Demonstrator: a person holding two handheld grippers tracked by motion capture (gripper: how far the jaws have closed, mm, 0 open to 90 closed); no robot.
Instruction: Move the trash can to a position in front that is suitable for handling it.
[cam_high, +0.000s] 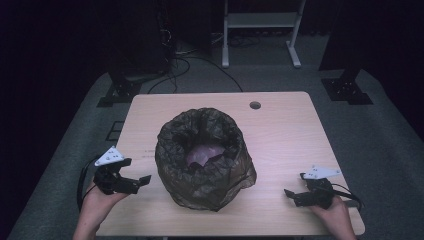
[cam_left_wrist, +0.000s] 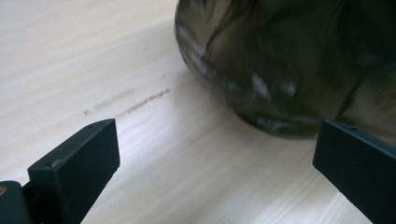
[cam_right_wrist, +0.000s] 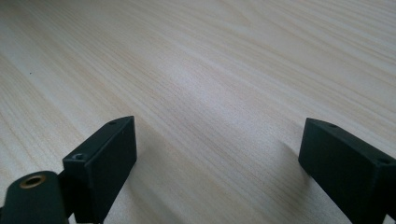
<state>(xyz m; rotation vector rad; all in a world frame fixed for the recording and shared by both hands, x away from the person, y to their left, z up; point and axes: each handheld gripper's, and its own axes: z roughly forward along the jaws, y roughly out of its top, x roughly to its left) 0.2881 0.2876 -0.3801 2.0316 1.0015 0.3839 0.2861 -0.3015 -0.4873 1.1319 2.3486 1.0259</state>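
A dark, crinkled plastic bag (cam_high: 205, 157) stands open-mouthed in the middle of the light wooden table (cam_high: 280, 125), with something pale pink (cam_high: 204, 154) inside it. My left gripper (cam_high: 137, 182) hovers just left of the bag, jaws wide apart and holding nothing. In the left gripper view the bag (cam_left_wrist: 289, 60) bulges a short way beyond the open left gripper (cam_left_wrist: 217, 161). My right gripper (cam_high: 294, 196) sits near the table's front right corner, apart from the bag. The right gripper view shows bare wood between the spread jaws of the right gripper (cam_right_wrist: 217, 156).
A round cable hole (cam_high: 255, 105) sits near the table's far edge. Faint grey marks (cam_left_wrist: 126, 100) run across the wood left of the bag. Beyond the table are a white frame's legs (cam_high: 260, 30), black stand bases (cam_high: 117, 92) and cables on grey carpet.
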